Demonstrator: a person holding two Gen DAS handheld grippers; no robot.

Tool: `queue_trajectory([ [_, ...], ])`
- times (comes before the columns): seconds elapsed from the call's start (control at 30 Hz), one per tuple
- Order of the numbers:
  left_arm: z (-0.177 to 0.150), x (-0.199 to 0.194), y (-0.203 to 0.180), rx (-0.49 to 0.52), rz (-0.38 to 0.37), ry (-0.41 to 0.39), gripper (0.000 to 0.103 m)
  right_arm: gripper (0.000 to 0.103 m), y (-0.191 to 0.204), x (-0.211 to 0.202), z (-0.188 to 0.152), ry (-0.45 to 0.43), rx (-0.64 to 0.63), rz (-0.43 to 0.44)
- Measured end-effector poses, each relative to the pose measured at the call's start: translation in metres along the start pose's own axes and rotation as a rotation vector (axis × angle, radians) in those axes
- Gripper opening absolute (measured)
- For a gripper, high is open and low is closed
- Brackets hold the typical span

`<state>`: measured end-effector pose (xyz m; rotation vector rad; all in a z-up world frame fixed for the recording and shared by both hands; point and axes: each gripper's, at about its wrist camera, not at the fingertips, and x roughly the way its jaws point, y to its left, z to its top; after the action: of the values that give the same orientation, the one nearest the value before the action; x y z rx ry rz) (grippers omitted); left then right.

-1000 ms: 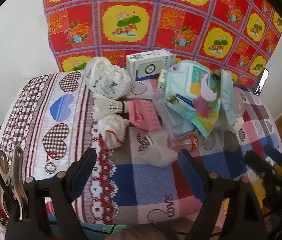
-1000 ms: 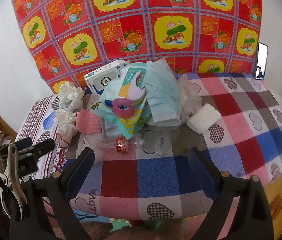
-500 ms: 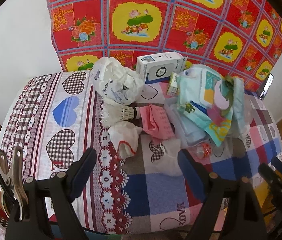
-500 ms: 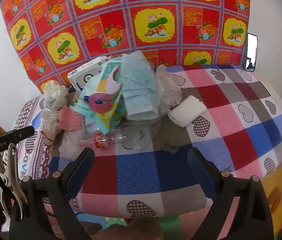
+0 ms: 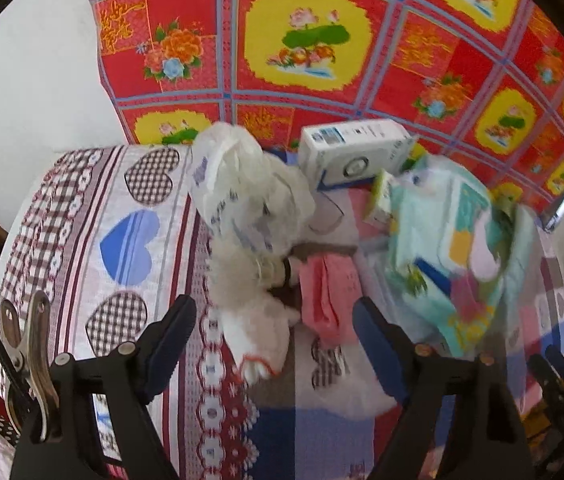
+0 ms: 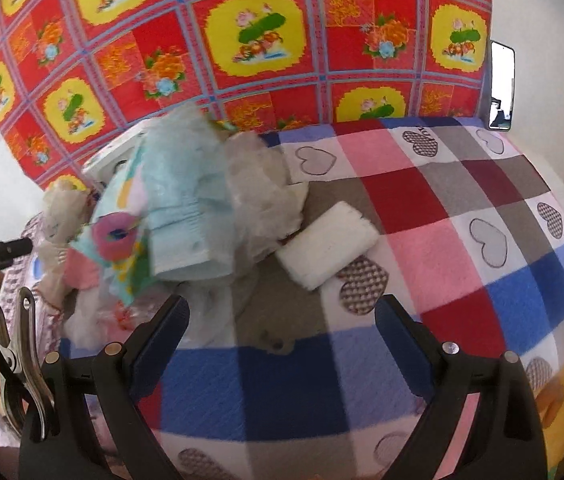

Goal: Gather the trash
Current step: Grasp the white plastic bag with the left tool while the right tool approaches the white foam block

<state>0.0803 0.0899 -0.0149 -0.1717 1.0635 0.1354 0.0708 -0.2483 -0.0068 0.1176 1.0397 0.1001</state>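
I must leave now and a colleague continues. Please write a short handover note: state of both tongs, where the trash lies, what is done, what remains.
Left tongs: open, empty, above the left part of the pile.
Right tongs: open, empty, above the checked cover, near the white folded pad.
Trash, all on the cover: white plastic bag, crumpled white tissue, pink packet, white box at the back, pale blue wrappers. The pad lies apart, to the right of the pile.
Done: nothing is picked up.
Left: collect every piece. No bin shows in either view.
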Motion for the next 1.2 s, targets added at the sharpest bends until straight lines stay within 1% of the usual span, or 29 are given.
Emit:
queue_trajectory([
  [0.2,0.026,0.011,0.009,-0.064,0.02,0.002,0.085,0.096,-0.008,0.014,0.008,0.034,0.033,0.02],
  [0.37,0.048,0.026,0.013,-0.068,0.046,-0.007,0.085,0.097,-0.008,0.022,0.011,0.041,0.043,0.011],
  [0.53,0.072,0.054,0.017,-0.078,0.059,0.007,0.085,0.096,-0.011,0.032,0.011,0.058,0.073,0.003],
  [0.6,0.078,0.071,0.018,-0.077,0.069,0.028,0.085,0.096,-0.012,0.034,0.01,0.057,0.077,-0.004],
  [0.77,0.083,0.103,0.021,-0.076,0.073,0.087,0.085,0.096,-0.017,0.04,0.006,0.07,0.113,-0.011],
  [0.9,0.083,0.116,0.02,-0.082,0.059,0.109,0.085,0.096,-0.018,0.041,0.004,0.065,0.118,-0.015],
  [1.0,0.083,0.123,0.016,-0.061,0.069,0.113,0.085,0.096,-0.018,0.042,0.004,0.066,0.121,-0.02],
  [1.1,0.083,0.131,0.013,-0.048,0.088,0.122,0.084,0.096,-0.02,0.042,0.004,0.066,0.126,-0.028],
  [1.2,0.082,0.136,0.013,-0.056,0.081,0.129,0.078,0.096,-0.023,0.041,0.004,0.065,0.132,-0.038],
])
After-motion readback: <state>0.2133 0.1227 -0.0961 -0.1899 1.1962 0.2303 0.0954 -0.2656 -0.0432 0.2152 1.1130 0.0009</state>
